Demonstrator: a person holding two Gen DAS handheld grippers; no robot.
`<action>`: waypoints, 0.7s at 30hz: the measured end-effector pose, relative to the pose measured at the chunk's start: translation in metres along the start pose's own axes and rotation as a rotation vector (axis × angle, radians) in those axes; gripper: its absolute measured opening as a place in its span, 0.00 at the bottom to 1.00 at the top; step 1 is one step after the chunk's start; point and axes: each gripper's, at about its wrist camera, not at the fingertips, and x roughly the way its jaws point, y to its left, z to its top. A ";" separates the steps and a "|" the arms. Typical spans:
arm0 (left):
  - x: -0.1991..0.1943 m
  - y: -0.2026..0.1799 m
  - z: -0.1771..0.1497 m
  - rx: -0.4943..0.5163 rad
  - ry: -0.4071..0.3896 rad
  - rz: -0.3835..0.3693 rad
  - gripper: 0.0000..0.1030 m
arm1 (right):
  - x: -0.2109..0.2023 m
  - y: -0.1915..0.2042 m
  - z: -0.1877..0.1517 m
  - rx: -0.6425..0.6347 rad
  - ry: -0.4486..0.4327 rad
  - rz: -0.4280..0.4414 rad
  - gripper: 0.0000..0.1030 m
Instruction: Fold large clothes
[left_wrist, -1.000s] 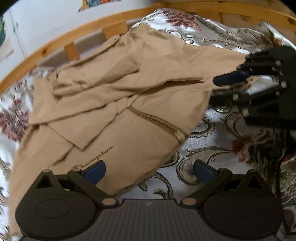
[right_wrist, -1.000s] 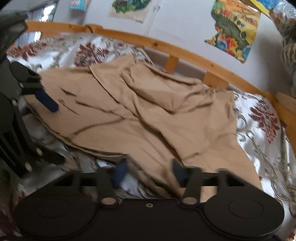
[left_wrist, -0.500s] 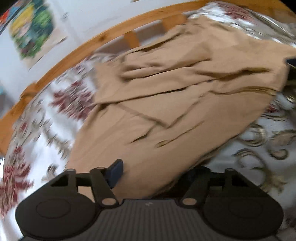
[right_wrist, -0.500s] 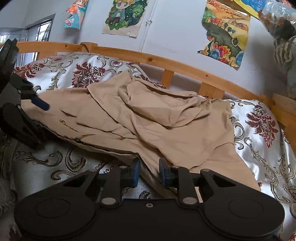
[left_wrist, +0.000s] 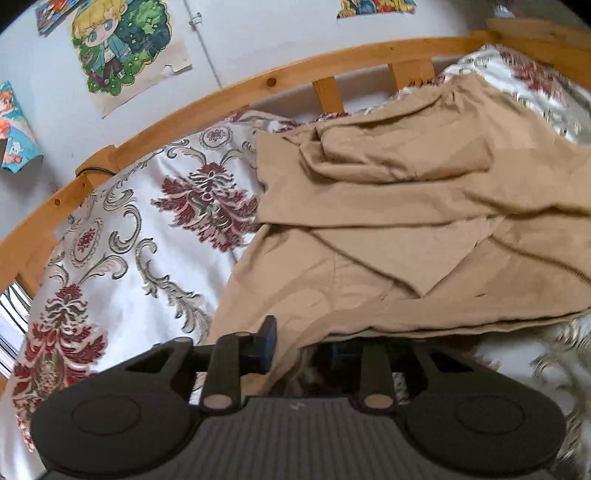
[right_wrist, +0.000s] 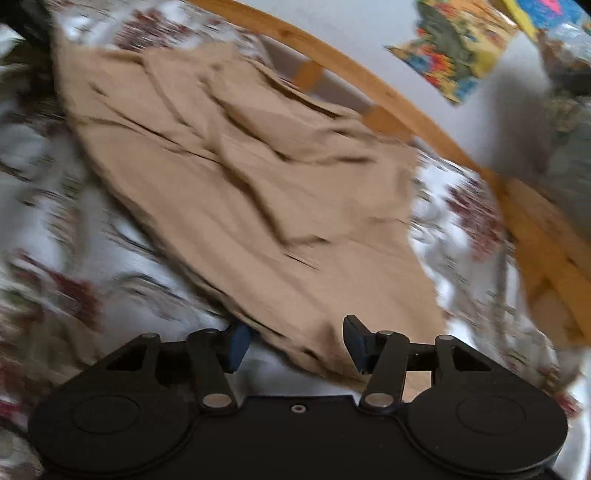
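tan jacket (left_wrist: 388, 229) lies on the bed (left_wrist: 122, 236); my left tool (left_wrist: 303, 345) has been closing on its hem; my right tool (right_wrist: 295, 341), opening, stands released around its edge.

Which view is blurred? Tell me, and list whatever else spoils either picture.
Right wrist view: heavy motion blur smears the tan garment and the floral bedspread, so folds and pattern lose their edges. Left wrist view: mostly sharp, with slight smear at the right edge; the fisheye bends the wooden bed rail into an arc; a dark shadow sits under the garment's near hem.
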 end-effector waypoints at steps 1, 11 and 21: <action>0.002 0.001 -0.003 0.005 0.015 -0.002 0.34 | 0.002 -0.005 -0.002 0.007 0.004 -0.007 0.42; -0.052 0.030 -0.022 -0.041 -0.024 -0.102 0.05 | -0.045 -0.050 0.017 0.222 0.021 0.147 0.04; -0.112 0.061 0.035 0.065 -0.085 -0.168 0.06 | -0.120 -0.087 0.072 0.023 -0.030 0.092 0.04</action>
